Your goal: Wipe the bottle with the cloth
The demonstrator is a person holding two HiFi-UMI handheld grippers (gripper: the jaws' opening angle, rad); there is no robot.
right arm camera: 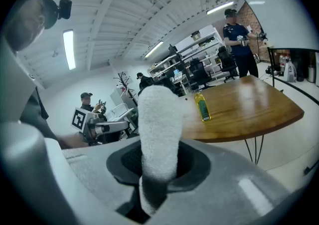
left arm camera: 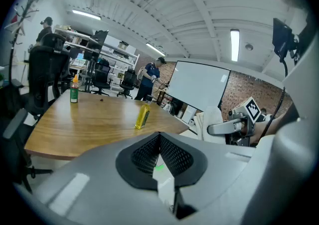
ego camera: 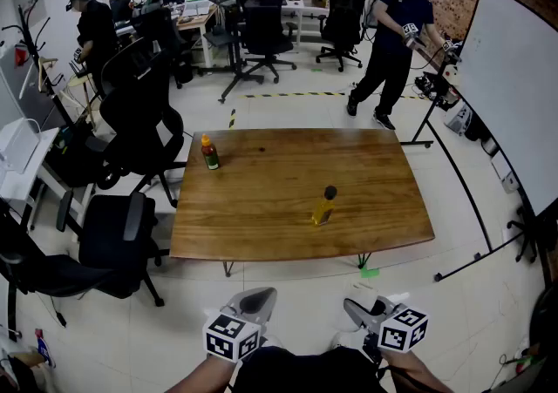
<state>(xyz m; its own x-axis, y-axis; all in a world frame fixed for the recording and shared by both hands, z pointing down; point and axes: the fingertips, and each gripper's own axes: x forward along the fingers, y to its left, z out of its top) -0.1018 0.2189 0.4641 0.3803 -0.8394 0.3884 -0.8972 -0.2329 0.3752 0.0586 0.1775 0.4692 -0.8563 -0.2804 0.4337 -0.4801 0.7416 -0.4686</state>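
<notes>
A yellow bottle [ego camera: 323, 206] with a black cap stands upright on the wooden table [ego camera: 261, 226], near its front right part; it also shows in the left gripper view [left arm camera: 142, 116] and the right gripper view [right arm camera: 201, 106]. A second bottle [ego camera: 209, 152], with an orange cap and a red label, stands at the table's far left. Both grippers hang low in front of the table, well short of its edge. My left gripper [ego camera: 259, 300] [left arm camera: 159, 139] is shut with nothing in it. My right gripper [ego camera: 359, 311] [right arm camera: 158, 161] is shut on a rolled white cloth [right arm camera: 158, 129] that sticks up between its jaws.
Black office chairs [ego camera: 122, 243] crowd the table's left side. A whiteboard [ego camera: 514, 86] on a stand is at the right. Two people stand at the back, one of them by the whiteboard [ego camera: 397, 34]. A green tape mark [ego camera: 370, 273] lies on the floor under the table's front edge.
</notes>
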